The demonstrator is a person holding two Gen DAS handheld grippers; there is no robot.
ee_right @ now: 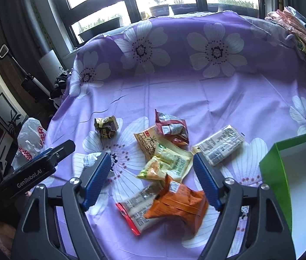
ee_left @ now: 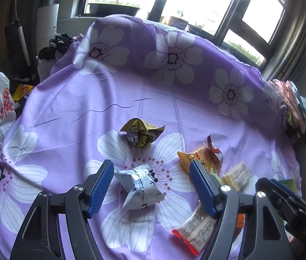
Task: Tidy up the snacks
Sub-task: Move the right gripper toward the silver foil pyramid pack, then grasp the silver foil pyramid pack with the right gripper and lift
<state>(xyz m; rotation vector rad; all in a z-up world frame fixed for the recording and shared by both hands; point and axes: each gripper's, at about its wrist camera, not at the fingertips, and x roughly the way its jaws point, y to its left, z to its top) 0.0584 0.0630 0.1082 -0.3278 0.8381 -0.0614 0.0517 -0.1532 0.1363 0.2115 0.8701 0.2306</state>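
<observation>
1. The left gripper (ee_left: pixel 151 187) stands wide open, its ribbed blue pads either side of a puffy white-and-grey packet (ee_left: pixel 141 189) lying on the cloth; nothing is gripped yet.
2. The right gripper (ee_right: pixel 153 181) is likewise spread open and empty, poised over the main heap: an orange crinkled pouch (ee_right: pixel 180 203) nearest, a clear red-edged wrapper (ee_right: pixel 136 207) touching it, and a yellow-green packet (ee_right: pixel 167 164) just beyond.
3. A green box (ee_right: pixel 271 173) with a white inside sits at the right edge, seemingly the place for the snacks; it looks like stiff card, open on top.
4. Farther back lie a pale rectangular bar pack (ee_right: pixel 219 144), a tan pouch (ee_right: pixel 147 140), a dark red foil packet (ee_right: pixel 171 127) and a crumpled gold-and-black wrapper (ee_left: pixel 142 135) set apart.
5. All rest on a thin purple floral sheet (ee_left: pixel 77 108), soft and creased.
6. Risks, as I judge them: the air-filled white packet could squirt out sideways if squeezed off-centre; slick film may slip from the pads; overlapping packets could be dragged along together; and low fingers might snag and pull the loose sheet, shifting everything.
</observation>
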